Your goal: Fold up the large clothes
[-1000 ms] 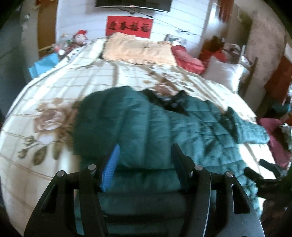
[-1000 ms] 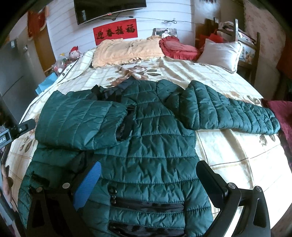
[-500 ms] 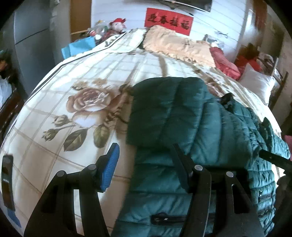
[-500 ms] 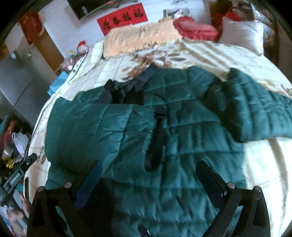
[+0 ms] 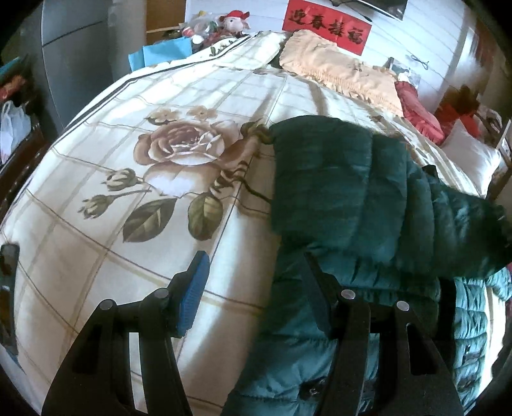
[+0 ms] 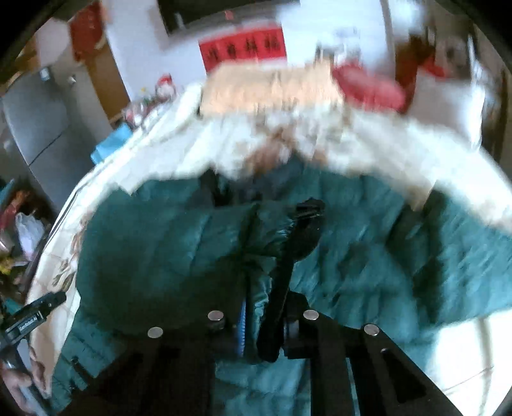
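A dark green quilted jacket point(image 5: 368, 192) lies on the floral bedspread point(image 5: 128, 256), one sleeve folded over its body. My left gripper point(image 5: 254, 259) stands open at the jacket's left edge: the blue-padded finger is over bare bedspread and the other finger over the padded fabric, with nothing pinched. In the blurred right wrist view the jacket point(image 6: 160, 256) fills the middle. There my right gripper point(image 6: 259, 297) is shut on a ridge of jacket fabric beside the black front strip point(image 6: 304, 230). The left gripper point(image 6: 32, 316) shows at the left edge, held by a hand point(image 6: 12, 384).
A peach pillow point(image 5: 336, 67), a red cushion point(image 5: 419, 112) and a white pillow point(image 5: 470, 160) lie at the bed's head. Off the bed's left side stand a blue bag point(image 5: 163, 54), a plush toy point(image 5: 235, 20) and a grey cabinet point(image 5: 73, 48).
My right gripper went from wide open to shut on jacket fabric while moving in over the jacket's middle. My left gripper swung to the jacket's left edge and sank, staying open.
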`<action>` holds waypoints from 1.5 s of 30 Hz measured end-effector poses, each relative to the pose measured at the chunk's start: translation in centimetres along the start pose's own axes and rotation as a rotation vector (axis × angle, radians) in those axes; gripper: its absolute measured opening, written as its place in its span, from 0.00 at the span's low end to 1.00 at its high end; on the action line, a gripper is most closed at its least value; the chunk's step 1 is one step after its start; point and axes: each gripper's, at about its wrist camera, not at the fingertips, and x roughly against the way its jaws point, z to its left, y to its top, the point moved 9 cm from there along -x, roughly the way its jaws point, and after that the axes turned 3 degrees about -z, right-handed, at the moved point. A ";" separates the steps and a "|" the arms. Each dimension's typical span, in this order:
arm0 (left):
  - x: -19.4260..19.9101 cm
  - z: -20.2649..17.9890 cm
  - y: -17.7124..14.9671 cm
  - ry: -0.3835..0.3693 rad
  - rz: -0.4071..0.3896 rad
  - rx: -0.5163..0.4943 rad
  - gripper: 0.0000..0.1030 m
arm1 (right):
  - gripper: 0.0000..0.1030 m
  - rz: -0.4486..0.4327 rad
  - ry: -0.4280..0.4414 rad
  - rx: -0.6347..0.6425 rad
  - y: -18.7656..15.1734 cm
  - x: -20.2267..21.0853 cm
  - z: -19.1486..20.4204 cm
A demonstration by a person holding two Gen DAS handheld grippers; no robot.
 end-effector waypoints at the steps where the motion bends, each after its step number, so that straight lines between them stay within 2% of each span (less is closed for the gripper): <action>1: 0.0 -0.1 0.0 -0.001 -0.001 -0.001 0.57 | 0.13 -0.026 -0.016 0.003 0.7 0.7 -0.5; 5: 0.1 -0.8 0.0 -0.004 -0.001 -0.015 0.57 | 0.13 -0.075 -0.110 -0.015 3.0 2.2 -4.0; 9: 0.3 -1.6 0.1 -0.015 0.000 -0.021 0.57 | 0.11 -0.049 -0.249 -0.001 2.2 0.3 -7.2; 14: 0.4 -2.9 1.1 -0.020 -0.012 -0.027 0.57 | 0.10 0.079 -0.305 -0.020 -1.2 -4.8 -9.9; 18: 0.6 -4.5 2.4 -0.030 -0.031 -0.034 0.57 | 0.12 0.128 -0.209 -0.073 -2.5 -6.0 -10.0; 19: 0.5 -4.9 2.8 -0.031 -0.036 -0.037 0.57 | 0.23 0.130 -0.210 -0.081 -2.5 -5.6 -10.2; 20: 0.3 -5.4 3.2 -0.032 -0.043 -0.043 0.57 | 0.46 0.120 -0.210 -0.090 -2.4 -5.0 -10.2; 22: -0.1 -6.5 3.9 -0.027 -0.056 -0.058 0.57 | 0.62 0.067 -0.194 -0.115 -1.8 -2.9 -9.7; 25: -1.2 -8.0 4.6 -0.012 -0.063 -0.081 0.57 | 0.62 0.026 -0.125 -0.061 -1.1 -0.8 -6.6; 28: -2.7 -9.1 4.8 0.007 -0.057 -0.097 0.57 | 0.62 0.050 -0.030 0.022 -1.4 -1.1 -2.7; 31: -4.3 -9.5 4.5 0.026 -0.036 -0.107 0.57 | 0.47 0.095 0.031 0.067 -2.3 -2.9 0.1; 32: -4.8 -9.6 4.3 0.029 -0.030 -0.109 0.57 | 0.47 0.103 0.036 0.078 -2.6 -3.8 0.7; 35: -5.8 -9.5 4.1 0.045 -0.030 -0.116 0.57 | 0.47 0.108 0.020 0.084 -2.9 -6.3 1.2; 38: -6.4 -9.5 4.1 0.065 -0.036 -0.136 0.66 | 0.47 0.125 -0.010 0.064 -3.0 -8.2 0.6; 45: -7.4 -9.4 3.9 0.057 -0.024 -0.123 0.70 | 0.47 0.152 -0.095 0.078 -2.0 -11.3 -1.6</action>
